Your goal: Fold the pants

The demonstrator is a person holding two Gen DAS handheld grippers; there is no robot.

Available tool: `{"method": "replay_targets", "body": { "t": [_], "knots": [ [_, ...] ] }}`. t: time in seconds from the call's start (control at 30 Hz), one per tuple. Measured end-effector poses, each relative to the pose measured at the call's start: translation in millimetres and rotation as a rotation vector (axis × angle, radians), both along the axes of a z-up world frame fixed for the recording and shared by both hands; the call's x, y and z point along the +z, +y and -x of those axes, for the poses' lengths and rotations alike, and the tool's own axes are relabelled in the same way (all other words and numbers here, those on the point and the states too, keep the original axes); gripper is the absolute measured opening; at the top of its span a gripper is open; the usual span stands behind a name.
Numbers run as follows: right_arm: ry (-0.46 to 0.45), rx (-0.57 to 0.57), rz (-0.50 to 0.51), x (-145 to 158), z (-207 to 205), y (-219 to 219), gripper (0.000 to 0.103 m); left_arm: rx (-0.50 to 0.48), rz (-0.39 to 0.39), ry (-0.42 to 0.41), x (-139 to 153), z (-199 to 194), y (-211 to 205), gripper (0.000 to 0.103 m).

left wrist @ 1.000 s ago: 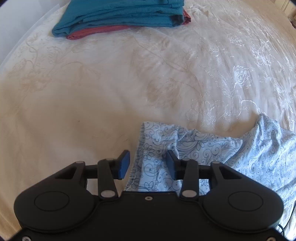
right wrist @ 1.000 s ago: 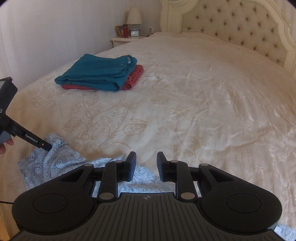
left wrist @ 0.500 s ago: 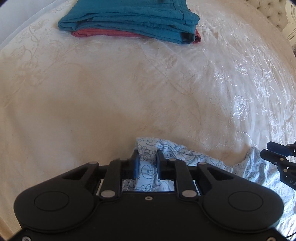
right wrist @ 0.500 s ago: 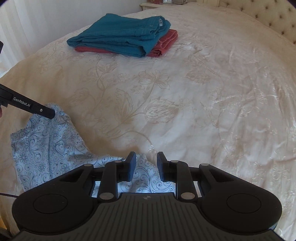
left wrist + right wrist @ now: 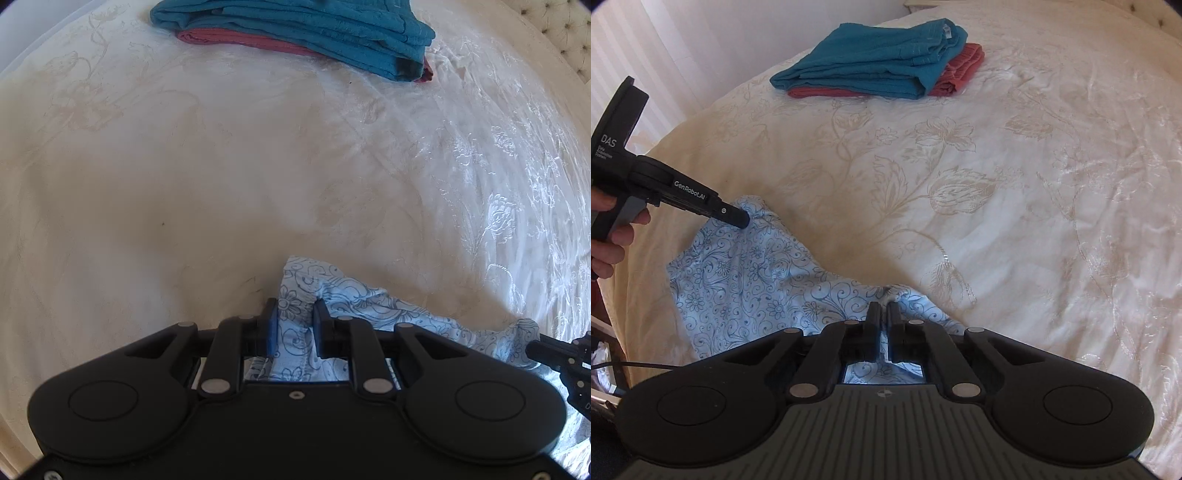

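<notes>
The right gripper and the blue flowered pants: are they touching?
Touching. The right wrist view shows the right gripper with its jaws just closed, pinching a fold of the pants.

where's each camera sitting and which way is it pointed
Left wrist: sits on the left claw, looking steeply down at the bedspread; its pads pinch the blue floral pants; the right claw's tip shows at the right edge.
Right wrist: sits on the right claw, angled down across the bed; pads shut on the pants; the left claw and the hand holding it show on the left.
Shared: the pants, the bedspread, the teal-over-red folded stack.
</notes>
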State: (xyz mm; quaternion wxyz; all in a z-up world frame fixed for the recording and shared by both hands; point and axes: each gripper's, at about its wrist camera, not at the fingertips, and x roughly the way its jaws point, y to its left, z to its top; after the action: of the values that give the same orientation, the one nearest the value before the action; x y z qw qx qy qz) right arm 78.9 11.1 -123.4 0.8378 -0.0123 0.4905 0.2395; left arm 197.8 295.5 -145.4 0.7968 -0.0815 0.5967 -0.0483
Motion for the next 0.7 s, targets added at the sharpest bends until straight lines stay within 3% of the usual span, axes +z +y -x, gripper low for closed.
{"method": "replay_targets", "body": {
  "t": [0.23,0.43,0.57,0.7],
  "knots": [
    [-0.022,-0.195,-0.017,-7.4,-40.6,-20.7,0.003,0.049,0.034,0.019,-3.9,-7.5,4.4,0.026],
    [0.046,-0.215,0.017,-36.2,-64.0,-19.3,0.003,0.026,0.026,0.036,-12.2,-9.5,9.2,0.031],
    [0.077,-0.247,0.031,-43.2,-68.2,-20.2,0.003,-0.04,0.012,0.034,-12.5,-13.3,8.2,0.037],
    [0.076,-0.263,0.042,-38.9,-67.6,-19.3,0.004,-0.188,-0.062,-0.001,-5.8,-11.7,0.4,0.042]
  ]
}}
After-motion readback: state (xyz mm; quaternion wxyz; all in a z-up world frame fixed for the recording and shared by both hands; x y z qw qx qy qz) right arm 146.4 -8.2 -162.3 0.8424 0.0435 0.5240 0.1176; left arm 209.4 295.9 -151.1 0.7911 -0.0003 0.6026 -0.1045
